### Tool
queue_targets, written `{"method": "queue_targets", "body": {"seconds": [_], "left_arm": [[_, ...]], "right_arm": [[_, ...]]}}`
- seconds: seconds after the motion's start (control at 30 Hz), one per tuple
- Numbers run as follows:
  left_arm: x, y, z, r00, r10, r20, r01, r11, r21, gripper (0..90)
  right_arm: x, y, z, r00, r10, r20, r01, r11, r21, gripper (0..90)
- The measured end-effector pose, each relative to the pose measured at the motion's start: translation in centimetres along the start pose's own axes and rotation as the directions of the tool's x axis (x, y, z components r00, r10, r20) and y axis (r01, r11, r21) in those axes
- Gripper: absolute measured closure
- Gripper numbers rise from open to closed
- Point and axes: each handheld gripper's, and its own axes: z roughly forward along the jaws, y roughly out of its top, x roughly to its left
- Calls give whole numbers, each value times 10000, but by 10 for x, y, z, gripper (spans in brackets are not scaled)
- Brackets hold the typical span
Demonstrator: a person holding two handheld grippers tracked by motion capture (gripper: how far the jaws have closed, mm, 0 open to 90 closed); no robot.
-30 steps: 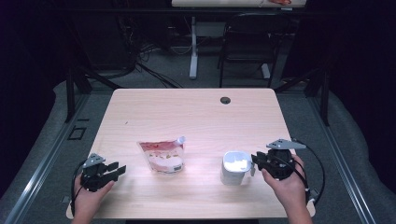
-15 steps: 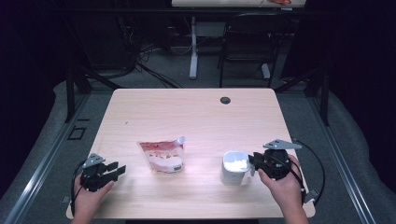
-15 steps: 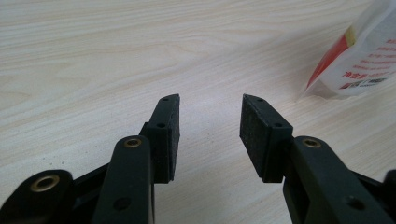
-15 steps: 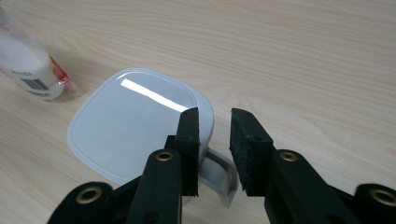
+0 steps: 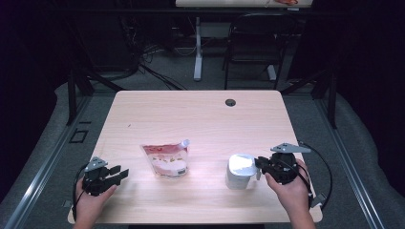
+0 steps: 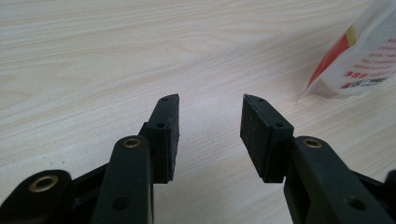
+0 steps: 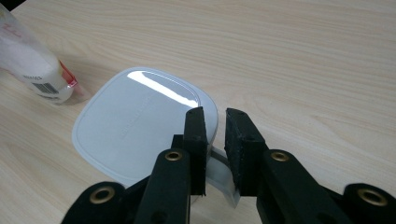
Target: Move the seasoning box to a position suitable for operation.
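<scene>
The wooden desk [image 5: 200, 119] is sitting in a dark room. My right hand-held gripper [image 7: 215, 135] is closing narrow on the white tub's [image 5: 239, 171] handle [image 7: 223, 176] at 4 o'clock. My left hand-held gripper [image 6: 209, 122] is resting wide open at 8 o'clock, near the pouch [image 5: 166, 159].

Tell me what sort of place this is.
Probably a lab or office workspace: a plain wooden desk with a cable hole, a black chair behind it, and loose cables on the carpeted floor.
</scene>
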Motion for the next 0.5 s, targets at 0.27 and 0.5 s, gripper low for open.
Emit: {"method": "queue_targets", "body": {"seconds": [0.27,0.5], "left_arm": [[0,0,0,10000,15,-12,-15,10000,17,576],[0,0,0,10000,15,-25,-15,10000,18,576]], "right_arm": [[-2,-1,0,9996,200,-190,-201,9998,-70,799],[-5,-3,-1,9982,436,-413,-442,9990,-119,810]]}}
